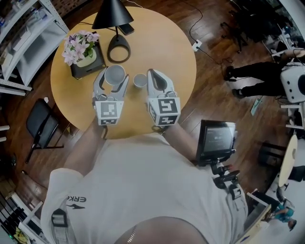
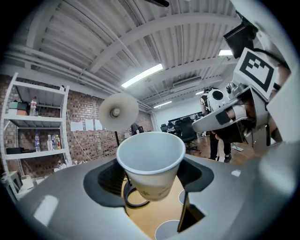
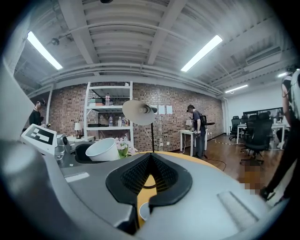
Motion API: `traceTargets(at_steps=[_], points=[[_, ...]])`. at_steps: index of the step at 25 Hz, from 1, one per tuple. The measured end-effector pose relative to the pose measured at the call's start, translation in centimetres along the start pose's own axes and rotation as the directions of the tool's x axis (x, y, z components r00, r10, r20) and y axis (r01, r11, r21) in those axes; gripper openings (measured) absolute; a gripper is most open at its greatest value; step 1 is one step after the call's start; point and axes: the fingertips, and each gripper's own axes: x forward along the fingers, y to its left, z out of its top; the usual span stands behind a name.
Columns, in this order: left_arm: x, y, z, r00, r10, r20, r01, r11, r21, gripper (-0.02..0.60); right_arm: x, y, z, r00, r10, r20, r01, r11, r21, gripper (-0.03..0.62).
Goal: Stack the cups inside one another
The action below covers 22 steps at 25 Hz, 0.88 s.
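Note:
My left gripper [image 1: 114, 79] is shut on a white paper cup [image 1: 114, 74] and holds it upright above the round wooden table [image 1: 164, 43]. In the left gripper view the cup [image 2: 151, 161] sits between the two jaws, mouth up, with print near its base. A smaller-looking white cup [image 1: 140, 80] stands on the table between the two grippers. The left gripper view shows two cup rims [image 2: 168, 229] on the table below the held cup. My right gripper [image 1: 152, 74] hovers just right of the standing cup, jaws shut and empty [image 3: 149, 164].
A black lamp [image 1: 113, 14] with a ring base [image 1: 118, 49] stands at the table's far side. A pot of pink flowers [image 1: 82, 50] is at the far left and a phone [image 1: 126, 28] lies behind the lamp. A person's legs [image 1: 252, 76] are on the floor to the right.

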Motion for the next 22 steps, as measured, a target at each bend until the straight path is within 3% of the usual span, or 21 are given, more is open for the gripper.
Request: traceTargets(at_steps=[10,22], points=[[0.7,-2.3,0.3,0.998,-0.059,-0.008,0.059,0.998,0.009,0.333,-1.3,-1.2,0.1,0.999,-0.036,-0.002,0.036,0.999,0.01,0.014],[3.3,-6.5,-1.8,0.986,-0.158,-0.058,0.158,0.987,-0.009,0.333,-1.8,-3.8,-1.7,0.996,-0.078,-0.043,0.079,0.996,0.031,0.014]])
